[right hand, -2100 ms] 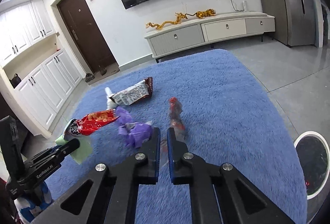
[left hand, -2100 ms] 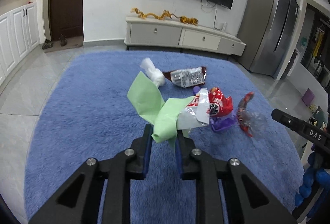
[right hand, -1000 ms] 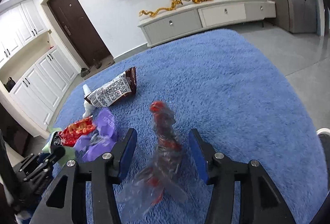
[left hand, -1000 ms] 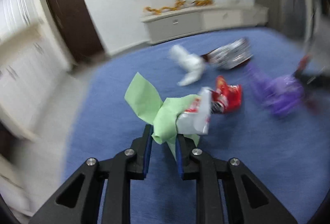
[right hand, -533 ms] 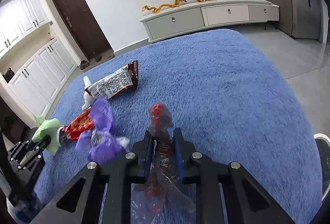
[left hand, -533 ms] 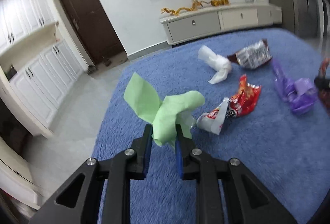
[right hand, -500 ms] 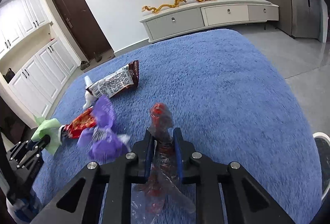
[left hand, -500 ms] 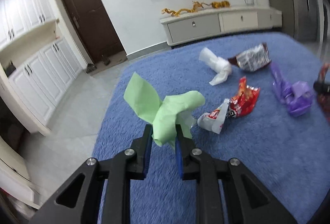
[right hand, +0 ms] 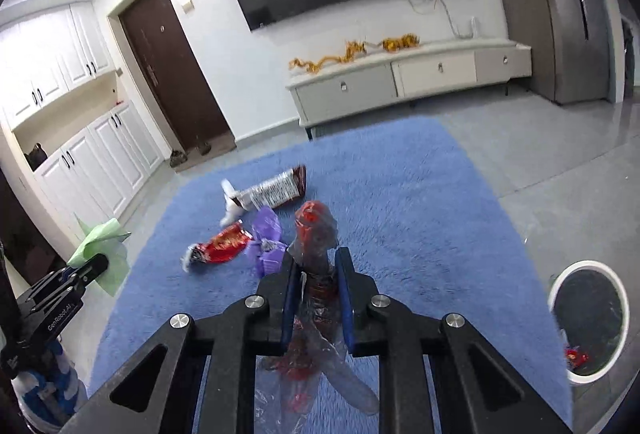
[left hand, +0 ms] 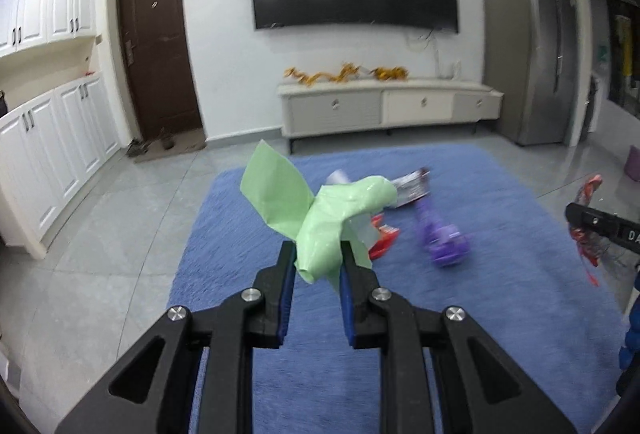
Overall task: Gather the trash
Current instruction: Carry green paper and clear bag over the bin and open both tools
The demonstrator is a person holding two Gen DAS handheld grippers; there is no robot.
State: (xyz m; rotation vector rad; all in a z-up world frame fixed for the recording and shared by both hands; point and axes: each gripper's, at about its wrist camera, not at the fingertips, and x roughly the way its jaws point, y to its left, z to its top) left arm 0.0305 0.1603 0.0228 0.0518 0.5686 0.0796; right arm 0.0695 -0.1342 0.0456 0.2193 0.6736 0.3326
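Note:
My left gripper (left hand: pixel 317 258) is shut on a crumpled green paper (left hand: pixel 316 212) and holds it in the air above the blue rug (left hand: pixel 500 274). My right gripper (right hand: pixel 316 262) is shut on a clear and red plastic wrapper (right hand: pixel 314 234), also lifted; it shows at the right edge of the left wrist view (left hand: pixel 586 226). On the rug lie a red snack bag (right hand: pixel 222 244), a purple wrapper (right hand: pixel 268 238), a silver and brown packet (right hand: pixel 276 190) and a white tissue (right hand: pixel 232 204). A white bin (right hand: pixel 586 318) with a black liner stands on the floor at the right.
A low TV cabinet (left hand: pixel 388 106) stands against the far wall under a TV. White cupboards (left hand: pixel 48 146) line the left wall beside a brown door (left hand: pixel 160 54). A grey fridge (left hand: pixel 532 46) stands at the right. Grey tile floor (left hand: pixel 100 234) surrounds the rug.
Both grippers have risen with their loads, so the rug looks farther away. The right gripper closed on the clear and red wrapper about a second ago and has lifted it.

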